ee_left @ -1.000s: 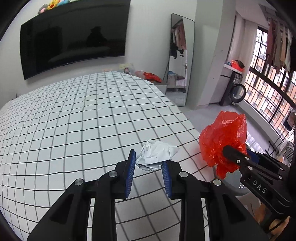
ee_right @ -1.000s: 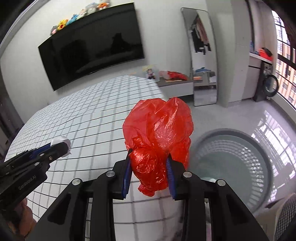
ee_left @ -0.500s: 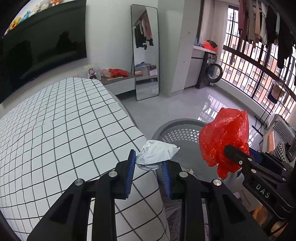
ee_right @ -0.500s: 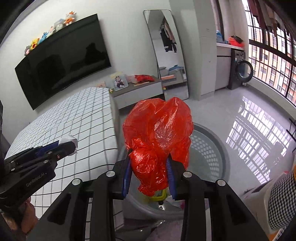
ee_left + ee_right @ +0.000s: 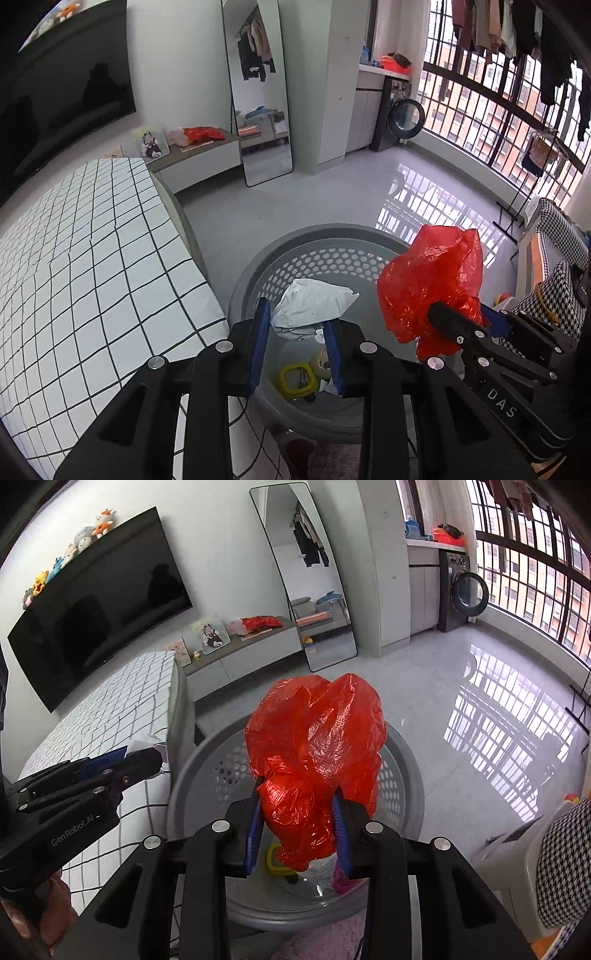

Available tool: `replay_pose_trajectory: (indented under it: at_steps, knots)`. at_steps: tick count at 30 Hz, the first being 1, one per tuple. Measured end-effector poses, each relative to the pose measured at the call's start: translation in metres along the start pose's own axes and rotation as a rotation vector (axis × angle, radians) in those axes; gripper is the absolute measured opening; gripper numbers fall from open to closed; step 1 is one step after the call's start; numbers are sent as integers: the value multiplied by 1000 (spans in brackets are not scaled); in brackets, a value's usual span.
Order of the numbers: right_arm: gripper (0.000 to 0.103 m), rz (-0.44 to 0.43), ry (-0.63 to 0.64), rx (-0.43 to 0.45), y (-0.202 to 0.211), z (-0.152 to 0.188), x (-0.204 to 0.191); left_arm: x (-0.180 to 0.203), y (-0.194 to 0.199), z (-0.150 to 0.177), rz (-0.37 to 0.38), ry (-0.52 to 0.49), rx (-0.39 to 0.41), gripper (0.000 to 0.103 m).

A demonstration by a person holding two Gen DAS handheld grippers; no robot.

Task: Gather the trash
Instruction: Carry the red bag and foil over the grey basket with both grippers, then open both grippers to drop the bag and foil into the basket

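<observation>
Surroundings: bed with white black-grid cover (image 5: 85,280) to the left; wall-mounted television (image 5: 99,605) with plush toys (image 5: 70,550) along its top; standing mirror (image 5: 306,576); low grey cabinet (image 5: 255,650) bearing a framed picture (image 5: 210,635); washing machine (image 5: 467,596) by the barred window; houndstooth-patterned seat (image 5: 557,266) at right.

Container: grey perforated basket (image 5: 295,258) on the floor beside the bed, directly below both grippers. Inside: yellow item (image 5: 297,380), other small scraps, pink piece (image 5: 341,884), none clearly identifiable.

Left gripper (image 5: 297,349): blue pads narrowed onto crumpled white paper (image 5: 314,306), held above the basket opening.

Right gripper (image 5: 297,836): pads clamped on crumpled red plastic bag (image 5: 316,753), glossy, creased, bulging above the fingers, hanging over the basket, just right of the paper.
</observation>
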State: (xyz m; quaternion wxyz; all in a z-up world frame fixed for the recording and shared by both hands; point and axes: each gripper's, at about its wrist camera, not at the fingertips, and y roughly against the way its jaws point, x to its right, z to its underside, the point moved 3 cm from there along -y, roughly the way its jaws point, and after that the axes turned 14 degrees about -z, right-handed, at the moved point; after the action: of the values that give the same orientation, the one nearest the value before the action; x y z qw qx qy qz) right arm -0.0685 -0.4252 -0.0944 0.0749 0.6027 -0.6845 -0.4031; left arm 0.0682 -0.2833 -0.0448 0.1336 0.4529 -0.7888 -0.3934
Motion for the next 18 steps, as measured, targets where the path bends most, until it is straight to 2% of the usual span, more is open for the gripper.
replay_pose_trajectory:
  at_steps: [6,8,9,11,13,18]
  knots:
    - [32,-6,-18,-11,-8,0,16,9,-8,-2,-11,-16,-18,33]
    - [39,-1,-12,-4,-9,-1,17,8,-10,-2,-17,-13,-22,35]
    - [41,1,-9,1,-8,-2,17,8,-10,-2,-23,-12,-22,38]
    - [52,0,-5,10,-8,-5,17,8,-11,-3,-41,-10,-23,48]
    - [55,-4,0,20,-6,-5,17,8,-9,-2,-48,-6,-17,59]
    - [56,-6,5,15,-5,-2,17,8,-5,-2,-53,0,-9,60]
